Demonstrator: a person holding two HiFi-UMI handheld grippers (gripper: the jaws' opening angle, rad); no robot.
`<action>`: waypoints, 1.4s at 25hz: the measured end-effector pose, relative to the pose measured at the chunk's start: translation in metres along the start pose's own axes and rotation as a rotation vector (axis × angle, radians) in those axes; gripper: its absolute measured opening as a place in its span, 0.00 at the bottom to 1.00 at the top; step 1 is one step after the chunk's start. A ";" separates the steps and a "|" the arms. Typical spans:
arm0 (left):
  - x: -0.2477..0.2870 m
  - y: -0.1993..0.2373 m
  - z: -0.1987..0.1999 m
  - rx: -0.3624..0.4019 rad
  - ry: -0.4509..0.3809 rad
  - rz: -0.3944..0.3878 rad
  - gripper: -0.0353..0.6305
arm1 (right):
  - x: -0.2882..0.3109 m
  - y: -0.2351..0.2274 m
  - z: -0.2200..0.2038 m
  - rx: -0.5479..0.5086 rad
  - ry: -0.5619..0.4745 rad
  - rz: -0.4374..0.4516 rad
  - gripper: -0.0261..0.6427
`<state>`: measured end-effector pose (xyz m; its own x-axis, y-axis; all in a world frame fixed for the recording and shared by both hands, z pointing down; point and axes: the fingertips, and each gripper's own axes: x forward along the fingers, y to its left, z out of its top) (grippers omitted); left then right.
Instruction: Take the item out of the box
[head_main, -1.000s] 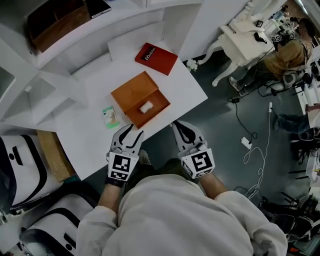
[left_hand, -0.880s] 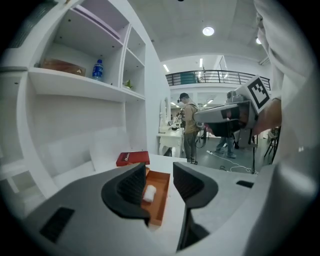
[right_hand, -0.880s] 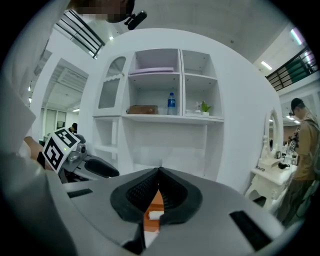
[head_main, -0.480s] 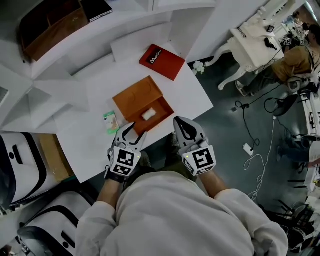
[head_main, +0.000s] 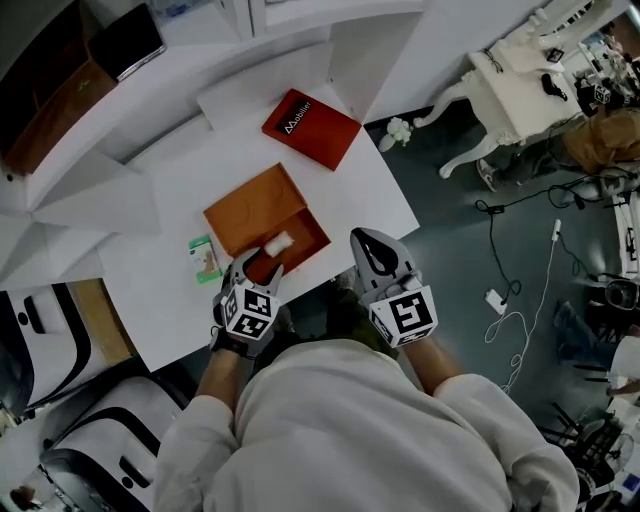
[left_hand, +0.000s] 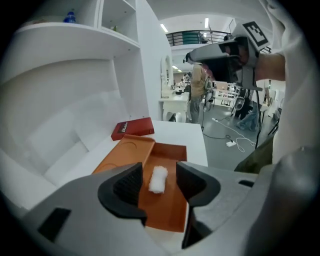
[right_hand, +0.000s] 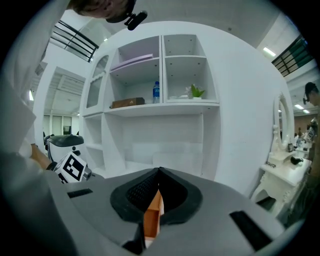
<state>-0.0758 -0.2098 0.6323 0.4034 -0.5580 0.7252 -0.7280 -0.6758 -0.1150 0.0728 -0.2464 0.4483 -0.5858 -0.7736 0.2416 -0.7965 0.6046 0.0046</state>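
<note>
Left gripper (head_main: 258, 270): I have its jaws wide apart, gripping nothing, at the near end of the open orange box (head_main: 312, 230).
White item (left_hand: 159, 179): lies in the box tray, in line between those jaws.
Right gripper (head_main: 372, 250): jaws pressed together, empty, just off the table (head_main: 355, 190) edge.
Also on the table: red book (head_main: 310, 127), green packet (head_main: 204, 258).

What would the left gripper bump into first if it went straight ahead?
Probably the white fluffy item lying in the open orange box. It sits right in line between the left gripper's open fingers.
</note>
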 end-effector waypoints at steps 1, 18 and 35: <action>0.008 0.000 -0.002 0.003 0.021 0.000 0.38 | 0.000 -0.009 -0.003 0.004 0.006 -0.003 0.07; 0.104 -0.005 -0.052 0.058 0.370 -0.032 0.40 | 0.004 -0.109 -0.040 0.063 0.078 -0.045 0.07; 0.126 -0.006 -0.071 0.087 0.470 -0.038 0.32 | 0.022 -0.121 -0.053 0.071 0.105 -0.020 0.07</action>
<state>-0.0595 -0.2417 0.7725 0.1197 -0.2672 0.9562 -0.6605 -0.7405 -0.1242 0.1643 -0.3264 0.5040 -0.5541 -0.7589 0.3420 -0.8184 0.5718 -0.0573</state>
